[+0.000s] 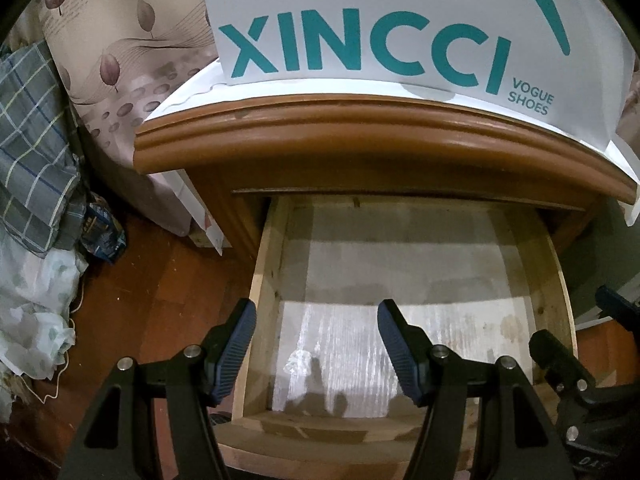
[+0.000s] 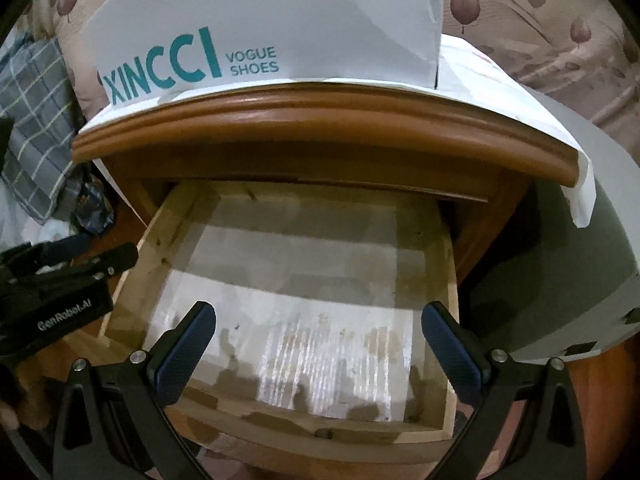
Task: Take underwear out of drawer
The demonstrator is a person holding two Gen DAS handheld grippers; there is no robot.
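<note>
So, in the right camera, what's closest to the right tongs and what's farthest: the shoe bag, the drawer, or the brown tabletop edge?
From the right tongs, nearest first:
1. The drawer, open right under and ahead of the tongs.
2. The brown tabletop edge, above the drawer's back.
3. The shoe bag, standing on top, farther back and a bit left.

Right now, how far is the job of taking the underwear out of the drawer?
The drawer is pulled open and shows only its bare liner; no underwear is visible inside. The left hand-held gripper and right hand-held gripper are both open and hold nothing. Where the underwear is cannot be told.
</note>
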